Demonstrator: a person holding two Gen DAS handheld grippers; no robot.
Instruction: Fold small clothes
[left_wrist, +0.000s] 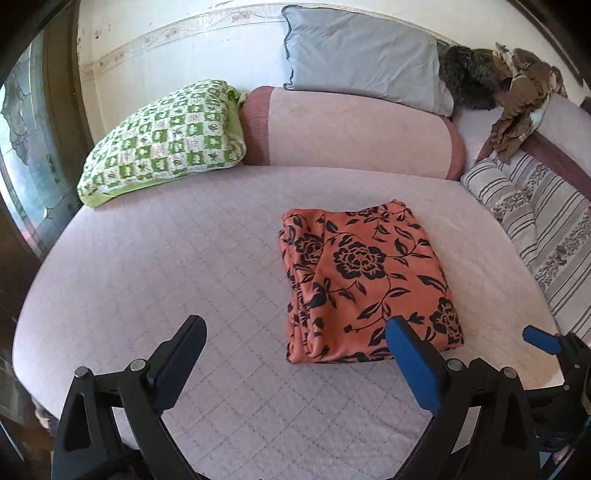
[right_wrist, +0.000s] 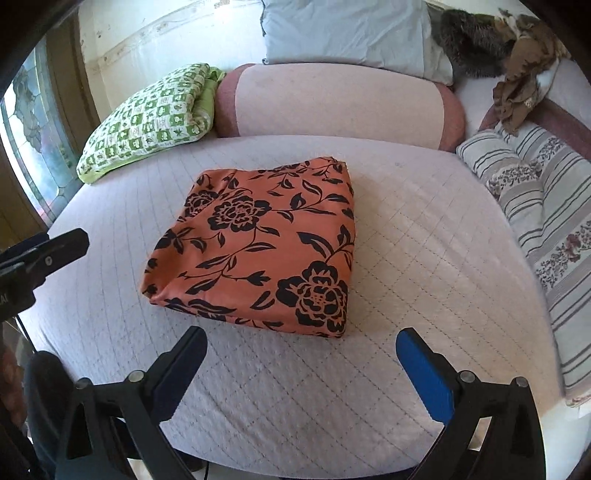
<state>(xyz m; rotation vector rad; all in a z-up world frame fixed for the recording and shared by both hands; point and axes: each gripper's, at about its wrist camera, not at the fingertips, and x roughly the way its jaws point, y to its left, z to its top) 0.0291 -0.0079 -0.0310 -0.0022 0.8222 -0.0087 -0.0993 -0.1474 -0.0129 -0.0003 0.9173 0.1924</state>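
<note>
An orange cloth with black flowers lies folded into a thick rectangle on the pale quilted mattress. In the left wrist view my left gripper hangs open above the mattress, near the cloth's front left corner, with nothing between its fingers. One blue fingertip of the right gripper shows at the right edge. In the right wrist view the folded cloth lies just beyond my open, empty right gripper. The left gripper's black finger pokes in from the left.
A green checked pillow, a pink bolster and a grey pillow line the back. Striped cushions and brown crumpled cloth sit at the right. A window is at the left.
</note>
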